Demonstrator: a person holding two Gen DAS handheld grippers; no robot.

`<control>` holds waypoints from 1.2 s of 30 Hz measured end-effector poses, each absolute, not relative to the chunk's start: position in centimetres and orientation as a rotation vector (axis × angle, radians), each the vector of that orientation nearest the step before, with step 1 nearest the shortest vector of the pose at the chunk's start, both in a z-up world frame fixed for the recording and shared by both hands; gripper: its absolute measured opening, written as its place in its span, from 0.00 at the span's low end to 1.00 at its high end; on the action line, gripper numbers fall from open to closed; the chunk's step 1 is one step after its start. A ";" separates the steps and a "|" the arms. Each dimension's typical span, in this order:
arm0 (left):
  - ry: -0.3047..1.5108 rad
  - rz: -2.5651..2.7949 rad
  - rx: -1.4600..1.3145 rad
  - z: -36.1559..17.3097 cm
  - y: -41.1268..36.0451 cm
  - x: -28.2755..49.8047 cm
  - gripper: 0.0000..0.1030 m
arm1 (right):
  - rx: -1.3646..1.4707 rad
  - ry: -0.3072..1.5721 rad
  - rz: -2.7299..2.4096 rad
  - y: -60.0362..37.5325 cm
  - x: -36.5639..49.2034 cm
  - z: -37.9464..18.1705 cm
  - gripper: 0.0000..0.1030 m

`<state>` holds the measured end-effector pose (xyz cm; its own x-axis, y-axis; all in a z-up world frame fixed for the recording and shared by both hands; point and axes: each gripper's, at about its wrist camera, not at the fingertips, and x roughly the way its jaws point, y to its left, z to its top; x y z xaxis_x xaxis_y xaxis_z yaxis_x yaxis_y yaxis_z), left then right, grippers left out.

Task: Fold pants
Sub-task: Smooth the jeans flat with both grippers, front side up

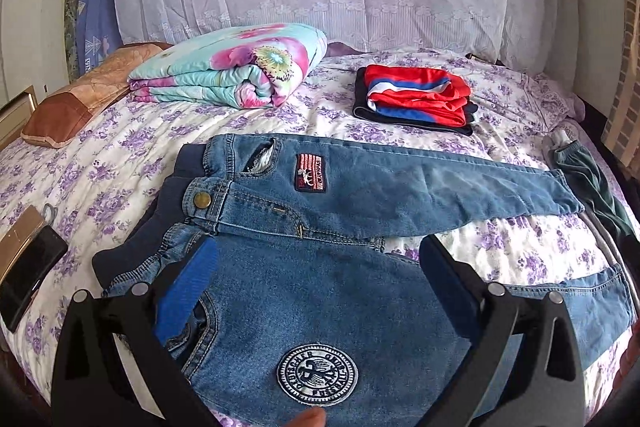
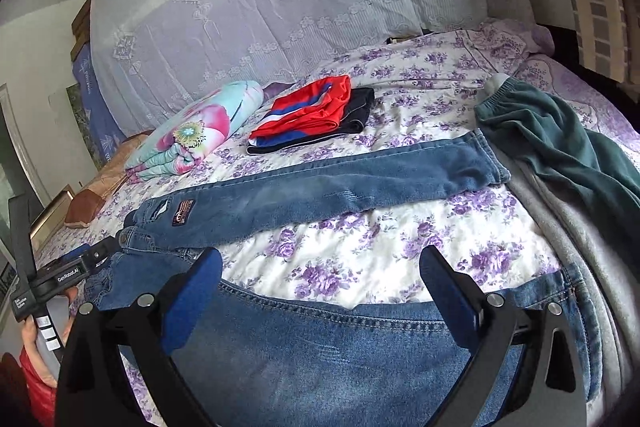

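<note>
Since the jeans [image 1: 320,211] are soft, limp denim of moderate weight, spread flat near the bed's [image 1: 100,155] front edge with legs apart, best holds look like waistband and hem. Left gripper [image 1: 316,259] and right gripper [image 2: 320,267] both hang released, nothing grasped. Count: one jeans, one folded-clothes stack [image 1: 416,99], one quilt [image 1: 228,67], possibly one green garment [image 2: 560,147].
</note>
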<state>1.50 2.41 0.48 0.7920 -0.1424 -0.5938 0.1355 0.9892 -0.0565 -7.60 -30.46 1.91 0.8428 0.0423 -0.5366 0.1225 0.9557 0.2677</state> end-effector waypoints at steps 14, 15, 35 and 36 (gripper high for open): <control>0.638 -0.067 0.044 -1.0 2.9 2.3 0.95 | 0.279 0.627 -0.039 -29.6 -5.9 -0.1 0.97; 0.639 -0.061 0.052 -1.1 2.9 2.5 0.95 | 0.279 0.631 -0.040 -29.6 -5.8 -0.2 0.97; 0.649 -0.039 0.094 -2.1 2.6 3.1 0.95 | 0.291 0.660 -0.042 -29.4 -4.4 -1.2 0.97; 0.648 -0.040 0.094 -2.1 2.5 3.0 0.95 | 0.291 0.659 -0.042 -29.4 -4.4 -1.2 0.97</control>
